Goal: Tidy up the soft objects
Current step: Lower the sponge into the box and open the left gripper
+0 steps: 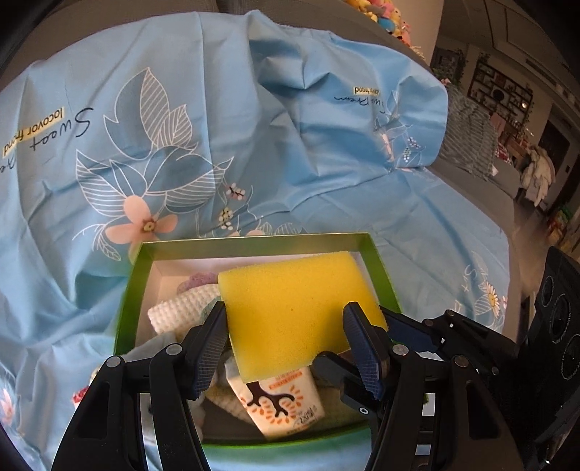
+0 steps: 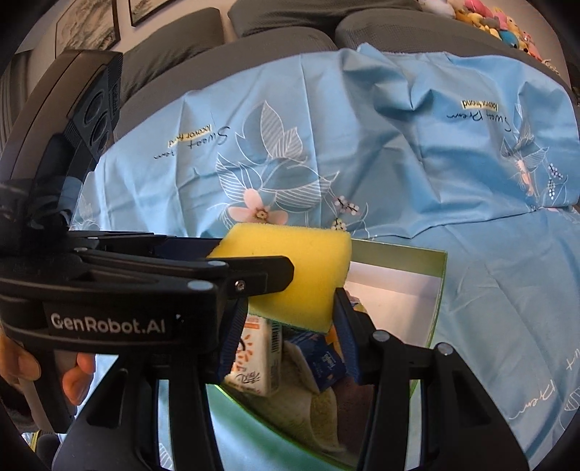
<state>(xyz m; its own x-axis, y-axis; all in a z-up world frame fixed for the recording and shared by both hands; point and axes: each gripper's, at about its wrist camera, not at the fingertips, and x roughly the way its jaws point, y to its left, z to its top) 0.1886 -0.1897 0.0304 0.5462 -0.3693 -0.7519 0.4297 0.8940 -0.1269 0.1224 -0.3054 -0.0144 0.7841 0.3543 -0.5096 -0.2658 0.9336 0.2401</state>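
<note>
Left of the box: blue floral bedsheet [image 1: 181,119] spread over a grey sofa [image 2: 282,21], nothing loose on it that I can see.

Green box [image 1: 253,241] sits on the sheet, already part filled. Inside, from the left: white waffle-knit cloth [image 1: 177,308], a purple item behind it (too hidden to name), orange-and-white tissue pack [image 1: 286,402] near the front wall, blue packet [image 2: 324,362] beside it in the right wrist view, beige towel [image 2: 308,409] underneath.

Yellow sponge [image 1: 297,308] is over the middle of the box, above the tissue pack. Left gripper [image 1: 286,344] fingers sit either side of it, parted wide in the left wrist view; cannot tell if they actually pinch it. Right gripper [image 2: 290,340] also frames the sponge's lower edge; its fingers look spread, contact on the right pad likely, grasp unclear. In the right wrist view, the left gripper's arm crosses in front of the sponge.

Step, as I judge it: placing the sponge into the box. Next move calls for lowering it flat onto the pile, letting go, backing both grippers up without snagging the box wall.

Far right: colourful plush toys [image 2: 500,25] on the sofa back, probably next to sort.
</note>
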